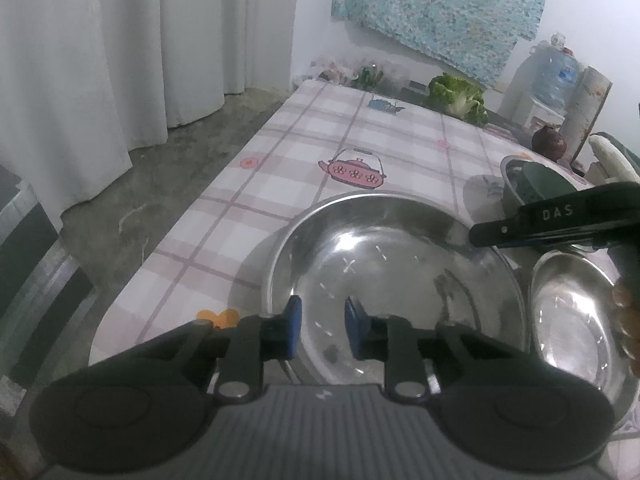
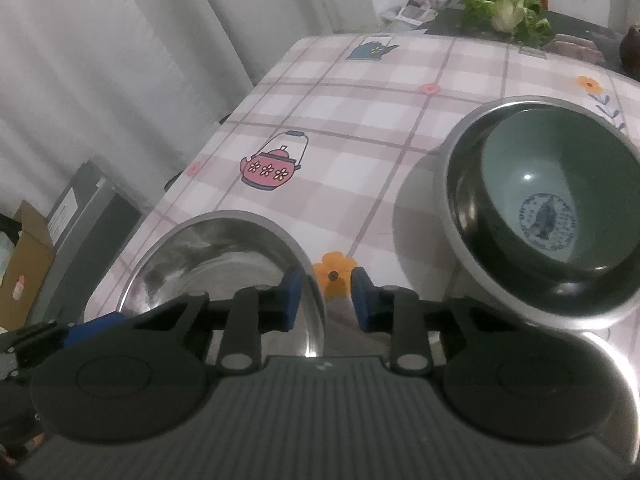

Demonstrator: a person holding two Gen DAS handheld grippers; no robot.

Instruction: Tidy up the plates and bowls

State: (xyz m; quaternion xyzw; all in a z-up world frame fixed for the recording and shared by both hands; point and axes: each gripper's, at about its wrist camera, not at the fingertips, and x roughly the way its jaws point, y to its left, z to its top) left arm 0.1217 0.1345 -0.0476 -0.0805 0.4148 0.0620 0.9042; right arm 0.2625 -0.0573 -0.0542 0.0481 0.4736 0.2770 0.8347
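Note:
A large steel bowl [image 1: 392,264] stands on the checked tablecloth [image 1: 304,132]. My left gripper [image 1: 324,312] sits at its near-left rim, one blue pad outside and one inside, narrowly shut on the wall. My right gripper [image 2: 326,292] straddles the opposite rim of that bowl [image 2: 216,256], its left pad against the edge. From the left wrist view, the right gripper [image 1: 476,236] shows side-on over that rim. A smaller steel bowl [image 1: 572,320] lies just right of it. Farther back, a green ceramic bowl [image 2: 532,168] rests inside another steel bowl [image 2: 452,208].
A hand [image 1: 628,320] holds the right gripper. Leafy greens [image 1: 456,96], a dark round pot [image 1: 548,142] and a water jug [image 1: 556,72] stand at the table's far end. The left table edge [image 1: 224,168] drops to a concrete floor by white curtains. A cardboard box [image 2: 24,248] sits below.

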